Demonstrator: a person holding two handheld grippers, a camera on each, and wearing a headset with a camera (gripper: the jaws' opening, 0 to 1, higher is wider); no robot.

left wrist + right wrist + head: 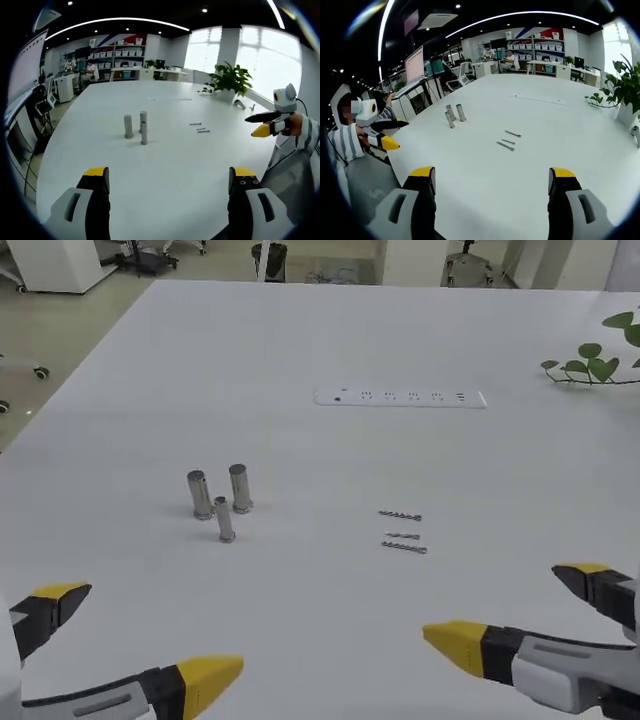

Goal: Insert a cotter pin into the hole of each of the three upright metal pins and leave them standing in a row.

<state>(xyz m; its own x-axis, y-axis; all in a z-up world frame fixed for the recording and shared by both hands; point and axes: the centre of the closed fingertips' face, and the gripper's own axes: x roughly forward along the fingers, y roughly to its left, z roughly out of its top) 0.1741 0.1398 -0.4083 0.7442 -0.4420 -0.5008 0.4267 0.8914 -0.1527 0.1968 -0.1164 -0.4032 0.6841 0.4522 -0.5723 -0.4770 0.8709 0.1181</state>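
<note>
1. Three metal pins (200,494) stand upright in a tight cluster, left of centre on the white counter (320,620).
2. Three cotter pins (402,536) lie flat right of centre, well apart from that cluster.
3. Left tongs (135,640) lower left, right tongs (512,605) lower right, both gaping wide.
4. Power strip (400,397) upper middle, plant leaves (600,365) far right.

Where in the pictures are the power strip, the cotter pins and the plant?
power strip (400,398): head view, middle of its top face.
cotter pins (403,536): head view, shaft of the middle one.
plant (601,368): head view, on a leaf.
</note>
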